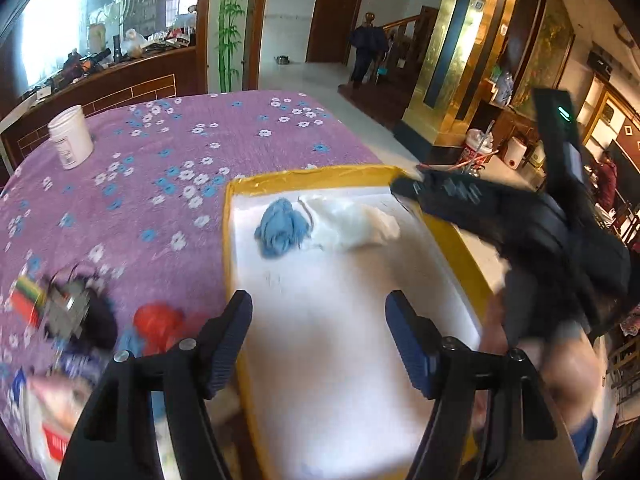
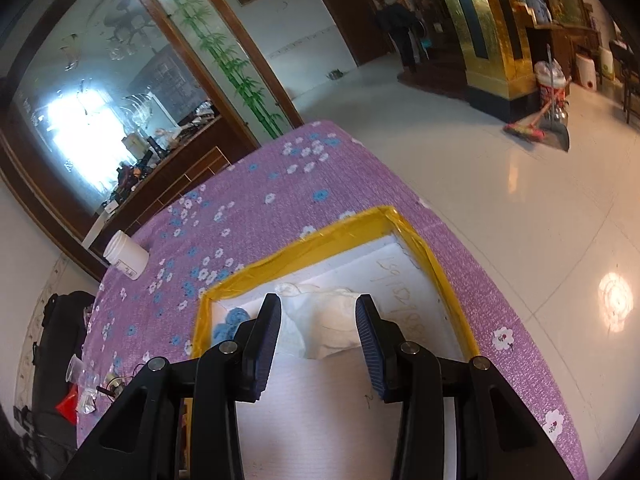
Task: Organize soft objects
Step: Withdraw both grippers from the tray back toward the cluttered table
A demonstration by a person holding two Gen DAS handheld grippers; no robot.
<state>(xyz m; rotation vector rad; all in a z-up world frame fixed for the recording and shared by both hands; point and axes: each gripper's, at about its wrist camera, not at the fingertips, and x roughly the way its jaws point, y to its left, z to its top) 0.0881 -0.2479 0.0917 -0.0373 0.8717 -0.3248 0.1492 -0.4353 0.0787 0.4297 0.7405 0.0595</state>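
A crumpled blue knitted cloth (image 1: 282, 227) is lying bunched in a loose heap on the white floor of the foam box (image 1: 236, 240), near its far end. Just beside it, touching its right edge in the left wrist view, a white cloth (image 1: 352, 226) is lying rumpled and spread flat, a thin cord trailing from its near corner. The box's rim is being bound all round by yellow tape, and its floor is being marked by faint handwritten figures. On the purple tablecloth outside the box, a red soft item (image 1: 160, 322) is lying blurred beside the left wall.
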